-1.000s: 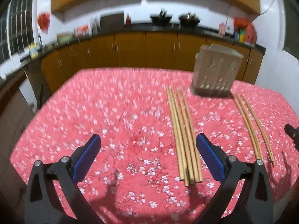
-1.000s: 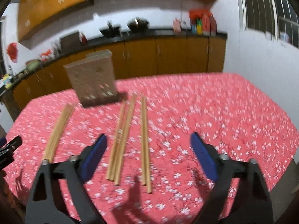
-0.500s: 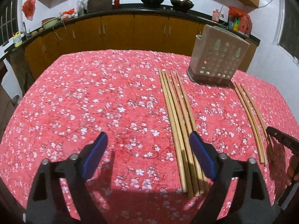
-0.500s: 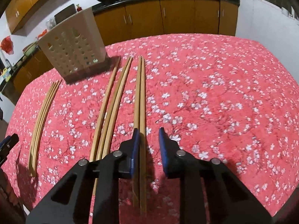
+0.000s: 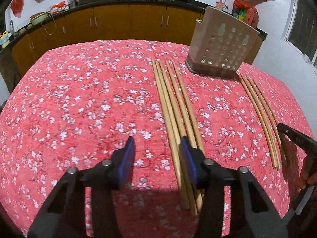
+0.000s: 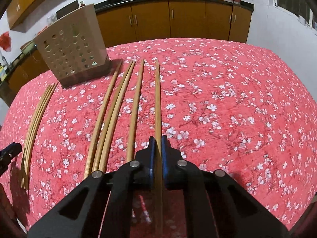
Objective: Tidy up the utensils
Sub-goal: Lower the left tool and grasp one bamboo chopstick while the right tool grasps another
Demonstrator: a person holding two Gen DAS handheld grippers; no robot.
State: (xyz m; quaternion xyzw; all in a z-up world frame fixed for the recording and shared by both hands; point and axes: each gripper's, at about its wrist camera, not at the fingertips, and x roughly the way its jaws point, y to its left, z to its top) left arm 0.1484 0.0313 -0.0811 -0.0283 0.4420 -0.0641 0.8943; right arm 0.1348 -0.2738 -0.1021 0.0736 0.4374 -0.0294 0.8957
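Note:
Wooden chopsticks lie in groups on a red flowered tablecloth [image 5: 79,109]. My left gripper [image 5: 157,144] hangs low over the near ends of one bundle of chopsticks [image 5: 174,103]. Its jaws are closing, the leftmost stick lies between them close to the right pad [image 5: 188,158], and the left pad is clear of it. My right gripper [image 6: 158,138] is shut on a single chopstick [image 6: 157,99] that points away from me. Beside it lie one lone chopstick [image 6: 136,103] and a group of three [image 6: 111,109]. A beige perforated utensil holder [image 5: 221,47] [image 6: 71,45] stands upright at the far end.
Another group of chopsticks [image 5: 257,109] lies right of the holder in the left wrist view, with the other gripper's black arm [image 5: 297,138] and a hand [image 5: 309,172] near it. Orange kitchen cabinets [image 6: 188,19] run behind the table. The table's near edge lies just below both grippers.
Both grippers have sunk toward the chopsticks' near ends. The left jaws have narrowed from wide apart. The right jaws have gone from wide to shut on one chopstick of a pair.

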